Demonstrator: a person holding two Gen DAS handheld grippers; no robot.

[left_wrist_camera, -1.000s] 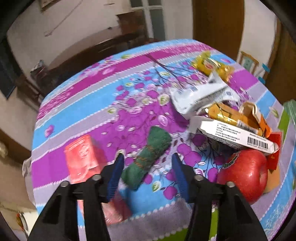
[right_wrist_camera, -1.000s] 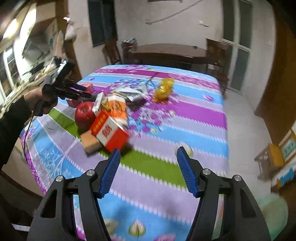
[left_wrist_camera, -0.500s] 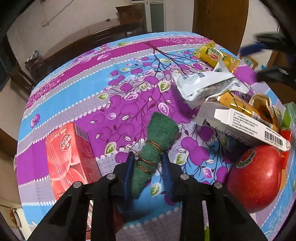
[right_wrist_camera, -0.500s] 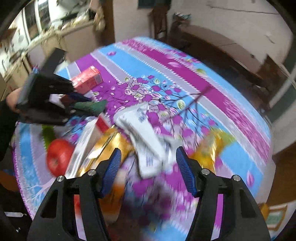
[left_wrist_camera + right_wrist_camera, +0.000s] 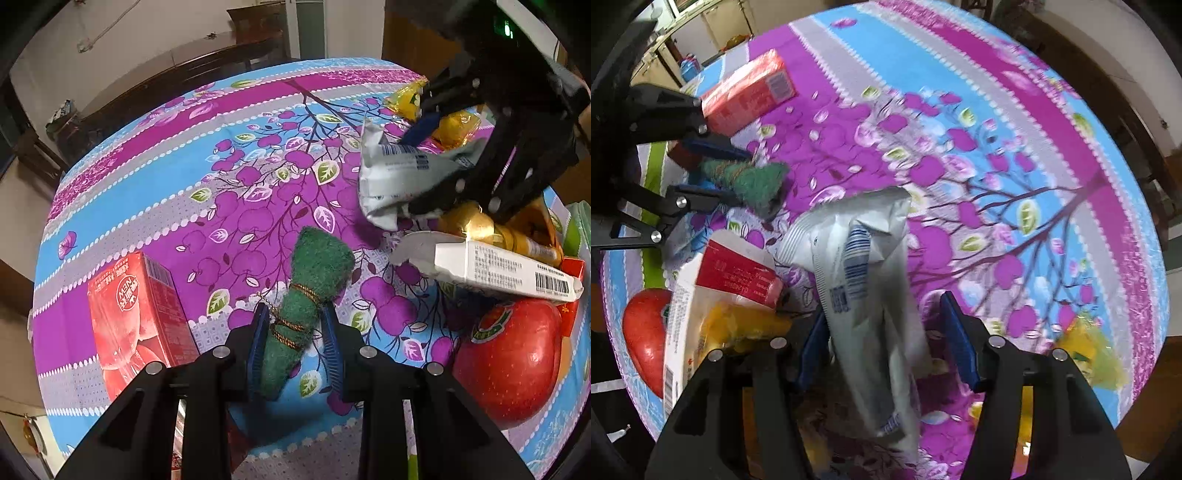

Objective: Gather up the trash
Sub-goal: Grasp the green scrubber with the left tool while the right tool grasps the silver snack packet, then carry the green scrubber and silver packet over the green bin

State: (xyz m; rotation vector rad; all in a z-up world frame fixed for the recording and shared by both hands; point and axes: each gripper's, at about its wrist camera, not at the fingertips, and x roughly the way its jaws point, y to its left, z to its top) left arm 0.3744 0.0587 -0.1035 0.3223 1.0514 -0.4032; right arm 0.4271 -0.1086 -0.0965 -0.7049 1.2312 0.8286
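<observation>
A rolled green scouring pad [image 5: 317, 266] tied with gold cord lies on the flowered tablecloth [image 5: 192, 177]. My left gripper [image 5: 293, 317] is shut on its near end, both blue pads pressing its sides; the right wrist view shows that pad [image 5: 757, 181] in the left gripper [image 5: 738, 177] too. A crumpled white wrapper [image 5: 864, 240] with a blue barcode lies between the fingers of my right gripper [image 5: 882, 321], whose jaws are closing. The left pad is at the wrapper and the right pad stands off it. In the left wrist view the right gripper [image 5: 424, 166] hangs over the white wrapper [image 5: 391, 177].
A red drink carton [image 5: 136, 306] stands left of the pad. On the right a red apple [image 5: 513, 358], a white barcoded box [image 5: 506, 269] and gold packets [image 5: 472, 225] are heaped together. A yellow wrapper [image 5: 1089, 350] lies beyond the white one. Dark furniture rings the table.
My left gripper has shut on the green pad. My right gripper swept across the table, tipped downward and now straddles the white wrapper with narrower jaws.
</observation>
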